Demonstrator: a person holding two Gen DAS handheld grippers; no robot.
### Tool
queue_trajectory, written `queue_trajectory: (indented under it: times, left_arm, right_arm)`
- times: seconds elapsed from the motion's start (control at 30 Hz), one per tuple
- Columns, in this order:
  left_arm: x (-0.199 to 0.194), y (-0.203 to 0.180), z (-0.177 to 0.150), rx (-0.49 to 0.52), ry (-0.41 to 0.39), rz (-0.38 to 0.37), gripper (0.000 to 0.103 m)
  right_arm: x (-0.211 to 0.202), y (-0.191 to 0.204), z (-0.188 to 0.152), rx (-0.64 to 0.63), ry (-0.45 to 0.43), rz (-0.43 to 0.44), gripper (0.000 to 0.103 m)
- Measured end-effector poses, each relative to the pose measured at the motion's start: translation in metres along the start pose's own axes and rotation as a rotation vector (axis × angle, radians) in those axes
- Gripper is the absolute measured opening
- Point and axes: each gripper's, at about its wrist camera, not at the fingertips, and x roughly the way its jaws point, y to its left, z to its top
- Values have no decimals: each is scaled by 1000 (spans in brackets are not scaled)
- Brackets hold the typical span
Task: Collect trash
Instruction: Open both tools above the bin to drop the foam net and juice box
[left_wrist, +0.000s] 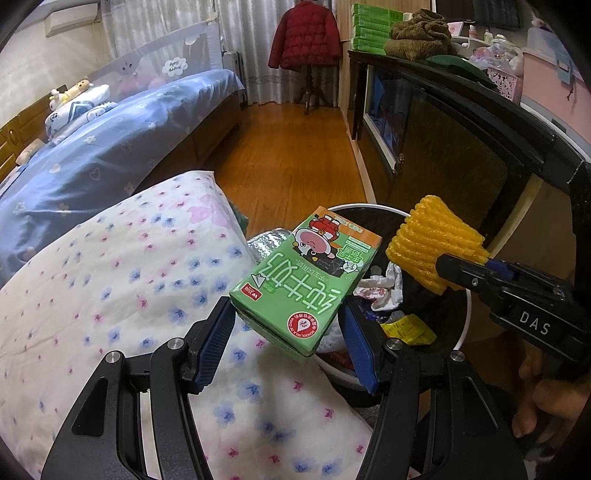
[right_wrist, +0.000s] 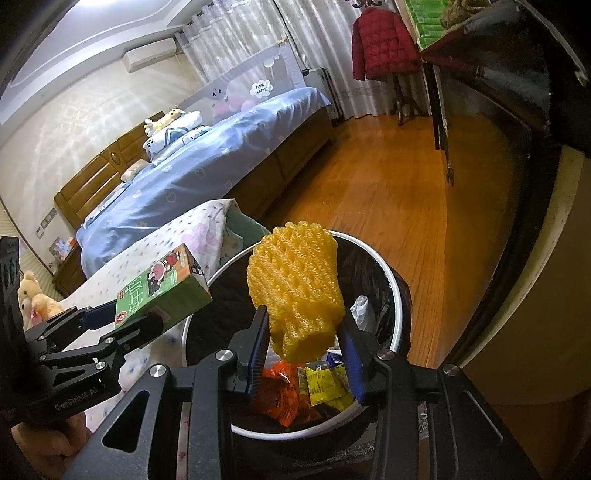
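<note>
Left gripper (left_wrist: 288, 325): clamped on the green milk carton (left_wrist: 306, 280); one blue pad bears on each side of the carton's lower end.
Milk carton position: held in the air, tilted, at the near-left rim of the trash bin (left_wrist: 466, 325). In the right wrist view the carton (right_wrist: 162, 291) appears to sit over the rim and the quilt edge, not fully over the opening.
Right gripper (right_wrist: 303, 347): closed on the yellow foam fruit net (right_wrist: 295, 288); both pads press the net's narrow lower end.
Foam net position: held upright directly above the bin opening, clear of the contents.
Trash bin: round, white rim, black liner (right_wrist: 362, 266), standing on the wooden floor (left_wrist: 295, 155) between the floral quilt (left_wrist: 122, 280) and the dark cabinet (left_wrist: 443, 155).
Bin contents: crumpled white paper (left_wrist: 384, 288), a yellow wrapper (right_wrist: 325, 384) and orange packaging (right_wrist: 277, 391) lie inside.
Done: two items are picked up and brought to the bin; some trash is already inside.
Remaining: neither held item is released. The net appears ready to drop; the carton probably needs to move further over the opening first.
Further trash: none can be identified on the bed or floor in these views.
Risk: a carton released at the rim may tip onto the quilt.
</note>
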Motion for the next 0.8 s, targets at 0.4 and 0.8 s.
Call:
queue_trajectory:
  times: [0.4, 0.8]
  left_arm:
    - [-15, 10, -3, -17, -17, -3, 75]
    - [-96, 81, -69, -246, -173, 65, 85]
  right_arm:
    - [-3, 0, 4, 23, 1, 10, 57]
    - [-47, 53, -15, -25, -92, 99, 77]
